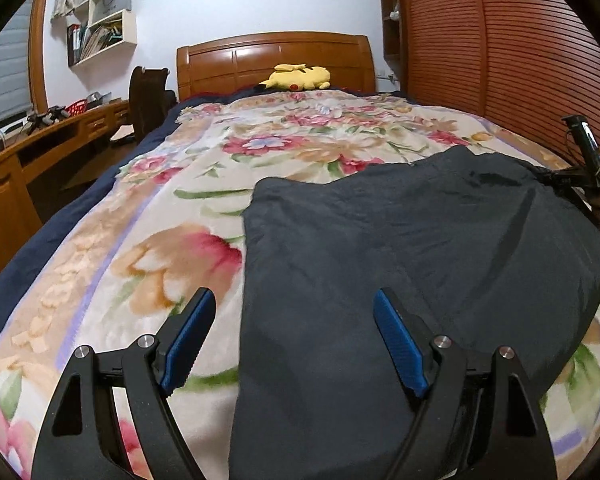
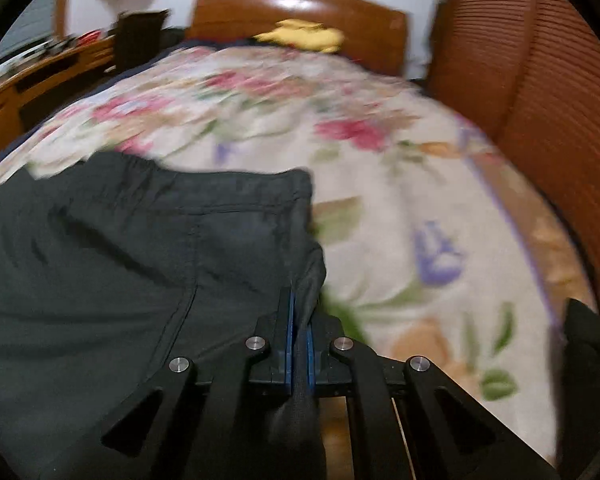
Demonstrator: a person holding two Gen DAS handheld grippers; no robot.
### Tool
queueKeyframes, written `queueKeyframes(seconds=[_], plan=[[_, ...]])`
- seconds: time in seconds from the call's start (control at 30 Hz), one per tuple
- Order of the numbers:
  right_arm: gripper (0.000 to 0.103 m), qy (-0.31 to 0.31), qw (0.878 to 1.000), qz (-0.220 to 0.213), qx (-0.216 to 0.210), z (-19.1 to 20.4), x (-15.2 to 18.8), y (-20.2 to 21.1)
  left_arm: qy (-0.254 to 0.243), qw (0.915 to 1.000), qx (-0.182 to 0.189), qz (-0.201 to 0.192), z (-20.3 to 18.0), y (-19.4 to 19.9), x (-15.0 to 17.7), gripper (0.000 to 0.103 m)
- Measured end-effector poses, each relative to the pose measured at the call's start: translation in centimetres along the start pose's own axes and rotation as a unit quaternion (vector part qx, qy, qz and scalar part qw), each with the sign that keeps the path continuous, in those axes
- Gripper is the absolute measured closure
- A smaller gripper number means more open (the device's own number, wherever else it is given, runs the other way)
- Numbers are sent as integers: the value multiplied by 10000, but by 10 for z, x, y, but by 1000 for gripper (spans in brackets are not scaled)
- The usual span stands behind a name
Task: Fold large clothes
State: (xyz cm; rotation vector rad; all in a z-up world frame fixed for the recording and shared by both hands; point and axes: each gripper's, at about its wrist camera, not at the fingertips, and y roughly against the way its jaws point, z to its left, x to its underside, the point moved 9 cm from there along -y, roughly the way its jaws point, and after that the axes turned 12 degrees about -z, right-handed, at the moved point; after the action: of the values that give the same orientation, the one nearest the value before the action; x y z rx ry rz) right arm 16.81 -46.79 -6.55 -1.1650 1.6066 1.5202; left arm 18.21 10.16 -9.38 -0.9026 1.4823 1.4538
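A large dark garment (image 1: 400, 248) lies spread on the floral bedspread (image 1: 172, 216). In the left wrist view my left gripper (image 1: 294, 308) is open just above the garment's near left edge, blue pads wide apart, holding nothing. In the right wrist view the garment (image 2: 120, 264) shows a waistband and seams. My right gripper (image 2: 299, 308) is shut on the garment's right edge, with cloth pinched between the blue pads. The right gripper also shows at the far right of the left wrist view (image 1: 580, 176).
A yellow plush toy (image 1: 300, 77) lies by the wooden headboard (image 1: 276, 56). A slatted wooden wardrobe (image 1: 500, 52) stands along the bed's right side. A wooden desk (image 1: 40, 152) and a dark chair (image 1: 146, 96) stand to the left.
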Motion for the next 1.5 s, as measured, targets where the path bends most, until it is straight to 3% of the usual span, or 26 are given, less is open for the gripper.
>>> queueKeyframes(seconds=[0.13,0.2,0.27,0.33,0.4,0.5,0.77,0.9,1.13,1.33,1.4,1.5], plan=[[98,138,9998,130,91,7,2,0,27,10000,-53,-10,2,2,0,21],[90,102,9997,216,58,6,5,6,24,10000,-69,-15,2,3,-1,21],[65,47,9999,122,94,-2,4,21,4,10000,-62,-38,1,7,-4,21],[44,-28,10000,12,-53,-4,6,39,121,9998,179,-26,-1,14,-7,21],[36,-54,9997,-54,-235,-2,13,57,198,9993,294,74,0,19,-6,21],[34,150,9988,-38,-462,4,34,84,97,9994,272,191,3,32,-1,21],[33,458,9978,-115,-475,1,66,127,154,9990,189,378,10,59,19,21],[28,113,9984,-65,-546,-8,74,132,146,9987,158,470,10,65,29,21],[27,-540,9965,-3,-631,-8,92,129,119,9978,135,633,10,60,44,21],[27,-659,9960,85,-601,0,102,119,165,9974,122,685,11,56,50,21],[27,-634,9961,106,-606,4,104,118,155,9973,140,701,10,56,51,25],[29,-680,9955,63,-650,5,108,118,79,9968,240,760,4,55,52,42]])
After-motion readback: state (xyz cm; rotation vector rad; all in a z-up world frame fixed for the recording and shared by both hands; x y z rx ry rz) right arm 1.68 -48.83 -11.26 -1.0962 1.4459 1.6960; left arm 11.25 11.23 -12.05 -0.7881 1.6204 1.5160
